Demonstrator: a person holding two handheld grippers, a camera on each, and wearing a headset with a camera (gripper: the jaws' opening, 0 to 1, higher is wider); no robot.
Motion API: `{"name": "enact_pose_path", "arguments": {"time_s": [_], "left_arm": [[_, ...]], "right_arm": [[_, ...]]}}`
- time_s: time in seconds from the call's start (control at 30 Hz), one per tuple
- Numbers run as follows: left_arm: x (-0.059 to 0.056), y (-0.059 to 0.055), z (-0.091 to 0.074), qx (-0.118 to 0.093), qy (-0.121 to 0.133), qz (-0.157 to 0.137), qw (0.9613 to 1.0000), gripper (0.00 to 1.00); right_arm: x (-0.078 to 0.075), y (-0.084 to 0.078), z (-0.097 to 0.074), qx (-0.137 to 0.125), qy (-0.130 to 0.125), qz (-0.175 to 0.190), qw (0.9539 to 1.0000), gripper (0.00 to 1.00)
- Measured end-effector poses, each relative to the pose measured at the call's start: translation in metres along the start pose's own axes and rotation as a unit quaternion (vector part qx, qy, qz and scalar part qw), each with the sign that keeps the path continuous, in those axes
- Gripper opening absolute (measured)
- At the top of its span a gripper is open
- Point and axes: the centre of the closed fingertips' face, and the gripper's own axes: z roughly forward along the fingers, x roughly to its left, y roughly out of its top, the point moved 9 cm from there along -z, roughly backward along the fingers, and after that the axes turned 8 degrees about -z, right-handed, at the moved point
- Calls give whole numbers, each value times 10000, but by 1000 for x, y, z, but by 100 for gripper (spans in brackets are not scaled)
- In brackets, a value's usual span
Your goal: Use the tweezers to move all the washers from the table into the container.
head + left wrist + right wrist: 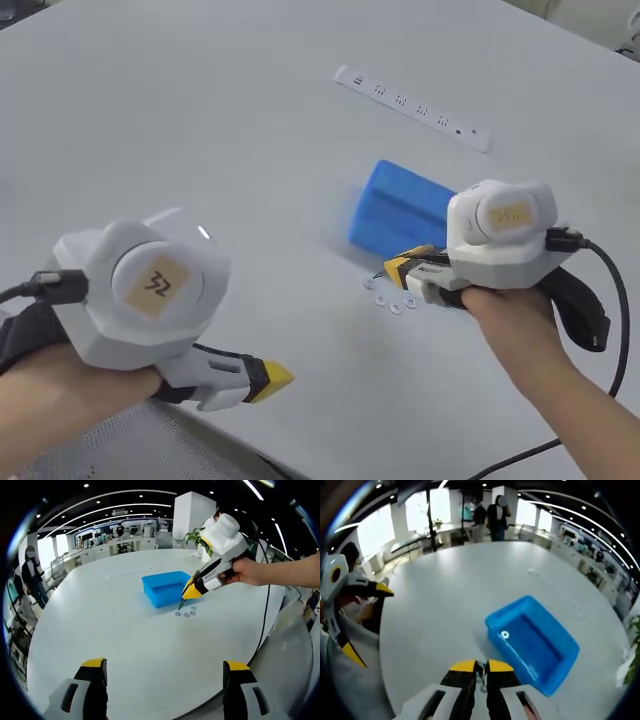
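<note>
Right gripper (480, 666) pinches tweezers (181, 603) just beside the container (398, 205), tips over washers (391, 299) near it. One washer (505, 634) lies inside. Left gripper (164, 664) is spread wide, well away. The writing on the stickers (157, 285) is unreadable.

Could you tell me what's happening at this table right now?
A person holds tweezers clamped in the right claw, their tip down by a few washers on the white table, beside the blue container. One washer already lies inside it. The left claw is open, holding nothing, near the table's edge.
</note>
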Motion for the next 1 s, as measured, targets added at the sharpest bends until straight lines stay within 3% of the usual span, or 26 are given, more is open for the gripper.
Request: {"name": "enact_pose_path", "arguments": {"time_s": [1.0], "left_arm": [[3,-5,3,122,12,24,9999,99]], "right_arm": [[-4,0,11,280,1,-48,9996,3]]}}
